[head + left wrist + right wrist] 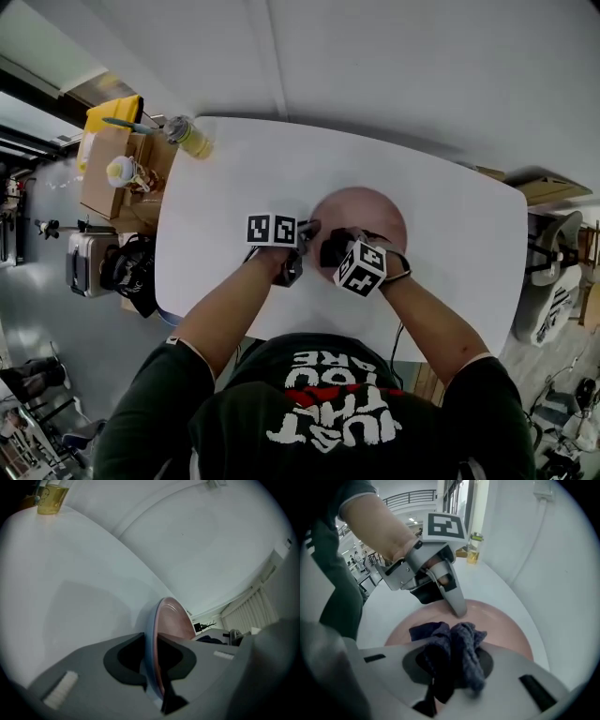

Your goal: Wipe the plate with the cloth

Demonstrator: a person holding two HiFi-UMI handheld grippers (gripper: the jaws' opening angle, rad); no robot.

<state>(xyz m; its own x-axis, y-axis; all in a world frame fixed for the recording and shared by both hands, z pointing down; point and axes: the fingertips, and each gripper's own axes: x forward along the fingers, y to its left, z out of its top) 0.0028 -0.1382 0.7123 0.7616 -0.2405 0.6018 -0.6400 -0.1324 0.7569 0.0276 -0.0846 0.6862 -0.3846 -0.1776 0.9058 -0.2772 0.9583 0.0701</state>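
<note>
A pink plate (367, 214) lies on the white table (234, 187) in front of me. My left gripper (307, 229) is shut on the plate's near left rim; in the left gripper view the rim (154, 634) runs edge-on between the jaws of the left gripper (152, 670). The right gripper (330, 247) is shut on a bunched dark blue cloth (454, 656), which rests on the plate (501, 625). In the right gripper view the left gripper's fingers (457, 599) clamp the plate's far rim, just beyond the cloth held by the right gripper (452, 667).
A bottle of yellow liquid (190, 137) stands at the table's far left corner; the same bottle (51, 498) shows in the left gripper view. A cardboard box with clutter (112, 169) and a dark bag (131, 272) sit on the floor left of the table. A white wall runs behind.
</note>
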